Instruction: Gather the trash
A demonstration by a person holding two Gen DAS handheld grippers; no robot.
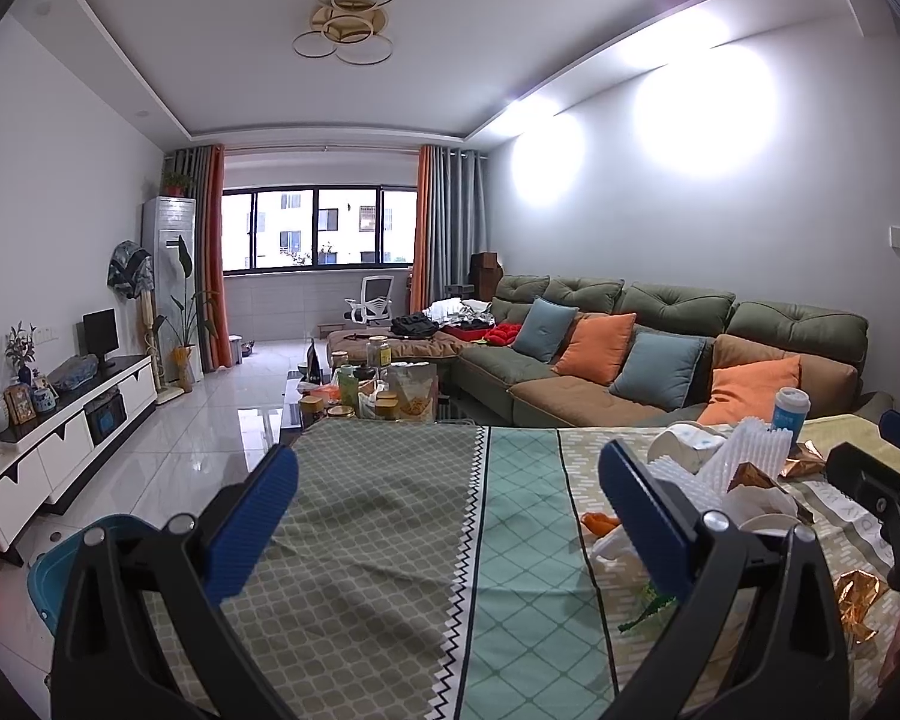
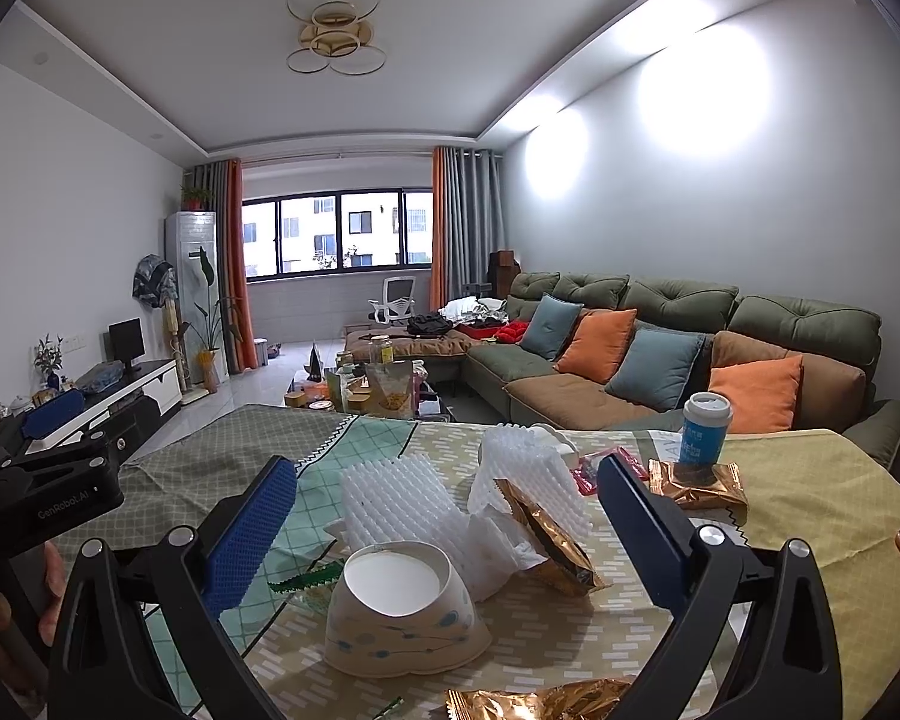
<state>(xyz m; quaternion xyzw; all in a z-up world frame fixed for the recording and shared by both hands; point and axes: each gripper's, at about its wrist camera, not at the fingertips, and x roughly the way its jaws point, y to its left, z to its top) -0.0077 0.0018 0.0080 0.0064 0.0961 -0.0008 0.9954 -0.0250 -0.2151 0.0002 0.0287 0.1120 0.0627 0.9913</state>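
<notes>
Trash lies on the cloth-covered table (image 2: pixel 810 492): an upturned paper bowl (image 2: pixel 399 612), white foam netting (image 2: pixel 402 498), white tissue (image 2: pixel 498 546), gold wrappers (image 2: pixel 552 534) (image 2: pixel 699 483) (image 2: pixel 540 705), a green scrap (image 2: pixel 306 579) and a blue-and-white cup (image 2: pixel 703 435). My right gripper (image 2: pixel 447 516) is open and empty, just above the bowl. My left gripper (image 1: pixel 448 501) is open and empty over bare cloth, left of the pile (image 1: pixel 744 468). A blue bin (image 1: pixel 84 546) stands on the floor at the table's left edge.
A green sofa (image 2: pixel 660 360) with orange and blue cushions runs along the right wall. A coffee table (image 1: pixel 366 390) crowded with jars and packets stands beyond the table's far edge. A white TV cabinet (image 1: pixel 60 438) lines the left wall.
</notes>
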